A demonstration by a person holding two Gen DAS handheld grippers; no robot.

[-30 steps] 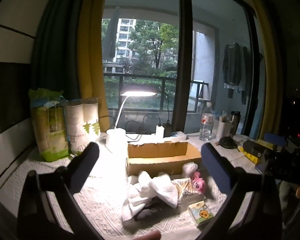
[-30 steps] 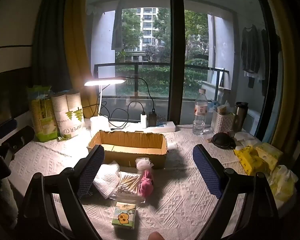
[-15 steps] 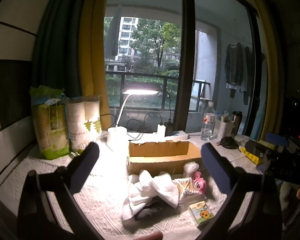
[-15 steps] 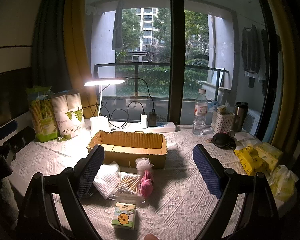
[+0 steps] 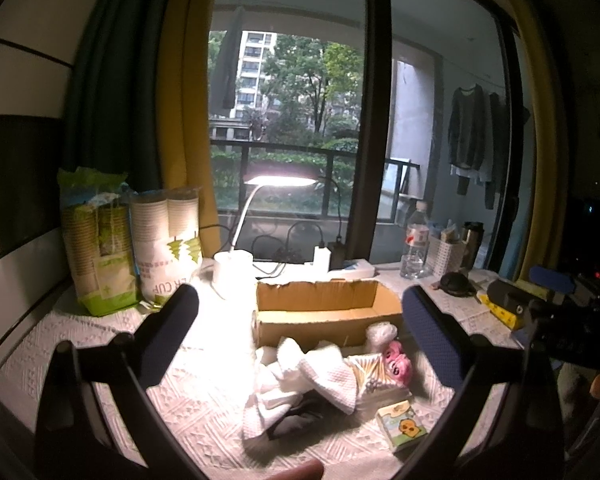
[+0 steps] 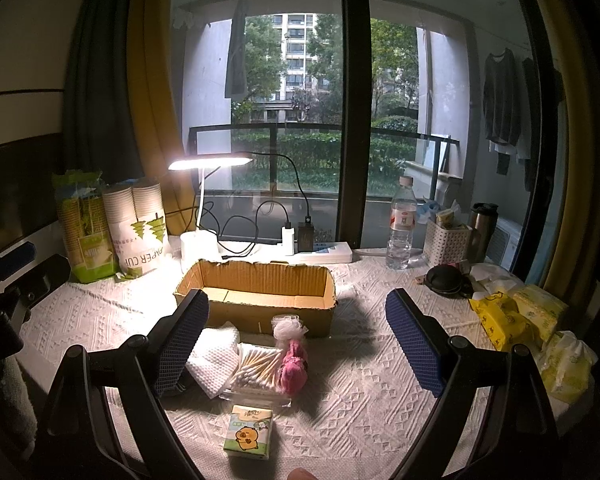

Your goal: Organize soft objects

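An open cardboard box (image 5: pixel 328 312) (image 6: pixel 260 292) stands mid-table. In front of it lie white cloths (image 5: pixel 300 380) (image 6: pixel 214 354), a clear box of cotton swabs (image 6: pixel 256 366), a pink soft toy (image 6: pixel 294 364) (image 5: pixel 398 362), a white mesh puff (image 6: pixel 288 326) and a small tissue pack (image 6: pixel 249 432) (image 5: pixel 402 426). My left gripper (image 5: pixel 296 336) is open and empty, above the table, short of the pile. My right gripper (image 6: pixel 298 340) is open and empty, also held back from the pile.
A lit desk lamp (image 6: pixel 210 160), paper cup packs (image 6: pixel 140 232), a power strip (image 6: pixel 320 250), a water bottle (image 6: pixel 400 228), a white basket (image 6: pixel 446 242) and yellow tissue packs (image 6: pixel 516 316) ring the white textured tablecloth (image 6: pixel 380 360).
Both views have shifted only slightly; the left view tilted a little upward. Nothing on the table moved and both grippers stayed open.
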